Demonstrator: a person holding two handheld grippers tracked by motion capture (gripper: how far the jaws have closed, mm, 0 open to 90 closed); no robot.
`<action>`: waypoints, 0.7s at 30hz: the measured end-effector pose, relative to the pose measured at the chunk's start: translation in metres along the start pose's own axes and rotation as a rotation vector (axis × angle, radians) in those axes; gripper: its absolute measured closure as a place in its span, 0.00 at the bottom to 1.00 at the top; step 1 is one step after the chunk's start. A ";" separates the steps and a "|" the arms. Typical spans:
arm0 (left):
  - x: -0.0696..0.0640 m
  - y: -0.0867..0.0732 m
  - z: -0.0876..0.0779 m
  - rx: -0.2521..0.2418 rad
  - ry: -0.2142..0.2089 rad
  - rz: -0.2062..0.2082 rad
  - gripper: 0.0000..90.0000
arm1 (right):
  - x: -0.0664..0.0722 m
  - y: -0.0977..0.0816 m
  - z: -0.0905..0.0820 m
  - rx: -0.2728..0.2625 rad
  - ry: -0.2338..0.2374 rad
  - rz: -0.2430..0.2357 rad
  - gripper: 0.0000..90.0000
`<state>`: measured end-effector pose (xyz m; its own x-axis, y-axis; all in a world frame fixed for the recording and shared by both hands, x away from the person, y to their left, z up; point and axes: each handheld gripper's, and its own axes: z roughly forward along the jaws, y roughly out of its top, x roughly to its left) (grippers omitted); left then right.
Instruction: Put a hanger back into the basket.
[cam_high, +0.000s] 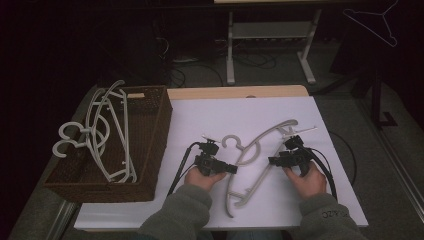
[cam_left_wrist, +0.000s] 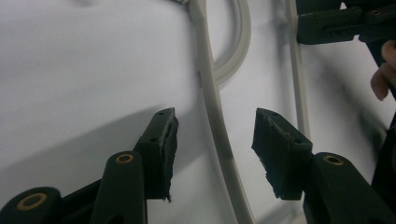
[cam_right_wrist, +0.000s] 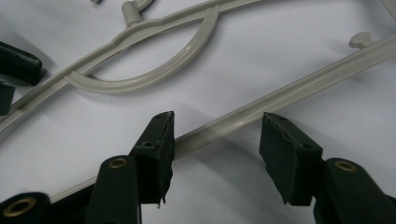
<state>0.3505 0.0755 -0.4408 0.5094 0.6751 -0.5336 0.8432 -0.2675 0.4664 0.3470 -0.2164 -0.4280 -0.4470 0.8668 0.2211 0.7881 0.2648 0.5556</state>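
The hanger (cam_high: 255, 155) lies flat on the white sheet (cam_high: 250, 115) that covers the table, running on a slant from near the person's side up toward the far right, its hook (cam_high: 231, 141) curling toward the middle of the sheet. In the left gripper view one pale bar of the hanger (cam_left_wrist: 215, 112) runs up between the two black jaws with a gap on either side, so the left gripper (cam_high: 231, 169) is unclenched and straddles the bar without pressing on it. In the right gripper view another bar (cam_right_wrist: 261, 105) crosses between the jaws; it passes just behind the left jaw, and whether it touches that pad cannot be made out, while the other pad stands clear of it. The right gripper (cam_high: 272, 161) is thus released too, gripping nothing.

From above, both sets of jaws are small and dark, and their gap is hard to read there. The lower end of the hanger (cam_high: 231, 207) sits between the person's two forearms.

To the left stands a brown woven basket (cam_high: 150, 135) holding several more white hangers (cam_high: 107, 135), partly spilling over its left rim. Pale letters on the right sleeve (cam_high: 330, 214) are too small to read. Another hanger (cam_high: 376, 22) hangs in the dark at top right, cut off by the frame.
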 end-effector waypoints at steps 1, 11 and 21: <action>0.000 0.000 0.000 0.003 -0.002 -0.003 0.56 | 0.000 0.000 0.000 0.001 0.000 0.002 0.51; -0.005 0.005 0.015 0.035 -0.092 -0.033 0.68 | 0.001 -0.001 0.002 0.008 -0.005 -0.006 0.57; -0.003 0.021 0.021 0.041 -0.112 -0.058 0.71 | 0.002 -0.003 0.002 0.017 0.002 -0.018 0.62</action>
<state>0.3704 0.0537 -0.4441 0.4733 0.6100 -0.6355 0.8771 -0.2592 0.4045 0.3451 -0.2147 -0.4311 -0.4618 0.8612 0.2125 0.7870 0.2872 0.5460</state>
